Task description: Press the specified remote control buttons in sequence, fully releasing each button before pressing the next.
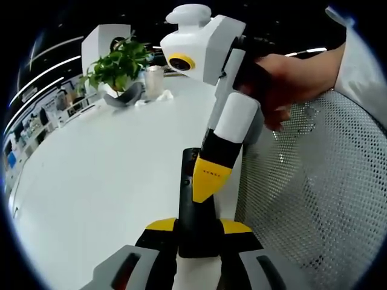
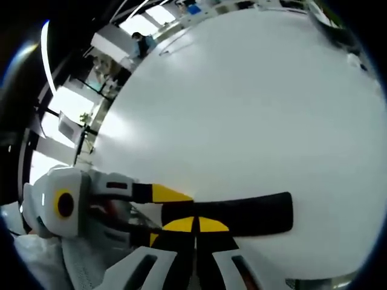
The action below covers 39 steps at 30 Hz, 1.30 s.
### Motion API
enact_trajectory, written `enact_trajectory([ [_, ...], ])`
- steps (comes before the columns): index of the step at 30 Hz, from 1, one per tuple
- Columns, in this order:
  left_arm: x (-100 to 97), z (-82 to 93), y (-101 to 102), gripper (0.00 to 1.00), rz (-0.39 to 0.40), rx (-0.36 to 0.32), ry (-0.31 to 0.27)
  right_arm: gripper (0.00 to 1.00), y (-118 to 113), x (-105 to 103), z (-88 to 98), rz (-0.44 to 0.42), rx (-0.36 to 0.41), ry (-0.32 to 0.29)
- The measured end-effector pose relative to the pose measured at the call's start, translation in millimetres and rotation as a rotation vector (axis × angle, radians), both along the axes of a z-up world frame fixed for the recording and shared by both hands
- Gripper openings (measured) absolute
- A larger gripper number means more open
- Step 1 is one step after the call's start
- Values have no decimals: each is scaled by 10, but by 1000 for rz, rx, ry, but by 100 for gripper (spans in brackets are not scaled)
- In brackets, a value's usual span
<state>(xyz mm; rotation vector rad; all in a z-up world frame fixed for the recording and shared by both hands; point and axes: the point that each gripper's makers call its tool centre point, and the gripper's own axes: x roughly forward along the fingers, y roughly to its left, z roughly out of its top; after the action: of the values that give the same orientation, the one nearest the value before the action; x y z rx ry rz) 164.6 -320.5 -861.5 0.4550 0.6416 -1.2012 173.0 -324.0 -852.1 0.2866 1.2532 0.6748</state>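
A long black remote (image 1: 188, 181) lies over the white table (image 1: 103, 169), pointing away from me. My left gripper (image 1: 198, 227) is shut on its near end, one yellow tip on each side. My right gripper (image 1: 208, 180), held by a hand (image 1: 284, 84), comes down from the upper right with its yellow tips together, their point on the remote's top face near the middle. In the right gripper view, the remote (image 2: 248, 212) runs sideways. My right gripper (image 2: 195, 225) is shut over its left part, and my left gripper (image 2: 163, 215) holds that end.
A potted plant (image 1: 118, 66) and a glass (image 1: 154, 77) stand at the table's far side. A white mesh chair (image 1: 314, 181) is close on the right of the remote. Broad bare tabletop (image 2: 242, 109) stretches beyond the remote.
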Motion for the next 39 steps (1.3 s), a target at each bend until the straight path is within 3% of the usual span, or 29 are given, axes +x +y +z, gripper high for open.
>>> enact_trajectory([
  [18,-3,8,6,25,-6,-2,-3,0,1,29,-9,-24,10,5],
  [27,3,1,8,24,-7,-1,-4,0,15,27,-11,30,-40,-55],
  [34,7,4,7,25,-5,3,-3,0,-5,38,-9,-5,9,-5],
  [39,11,3,5,25,-8,3,-5,0,15,29,8,8,-3,-17],
])
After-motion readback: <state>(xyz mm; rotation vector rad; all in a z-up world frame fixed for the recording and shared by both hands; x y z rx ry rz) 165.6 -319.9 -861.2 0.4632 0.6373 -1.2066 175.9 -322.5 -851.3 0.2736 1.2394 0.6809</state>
